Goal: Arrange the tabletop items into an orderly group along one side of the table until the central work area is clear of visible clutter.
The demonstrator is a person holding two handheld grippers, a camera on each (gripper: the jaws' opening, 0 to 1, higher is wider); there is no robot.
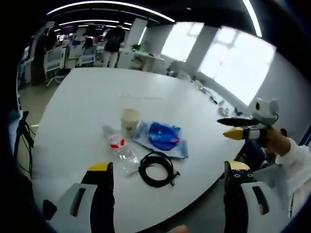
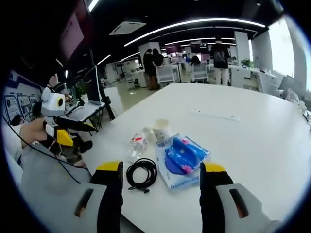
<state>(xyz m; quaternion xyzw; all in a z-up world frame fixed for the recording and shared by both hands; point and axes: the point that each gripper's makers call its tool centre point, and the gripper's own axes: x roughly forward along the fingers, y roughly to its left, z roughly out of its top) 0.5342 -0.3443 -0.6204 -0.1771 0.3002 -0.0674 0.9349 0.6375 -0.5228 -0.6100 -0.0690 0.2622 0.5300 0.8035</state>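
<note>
White desk [image 1: 87,97] ahead of my left hand-held gripper [image 1: 167,172], black jaws tipped yellow. Between them: black coiled cable [image 1: 156,168], blue bag [image 1: 164,137] in clear wrap, cream paper cup [image 1: 129,120], clear bottle [image 1: 119,148] with a red label. My right hand-held gripper [image 2: 160,174] matches: yellow tips, black.
</note>
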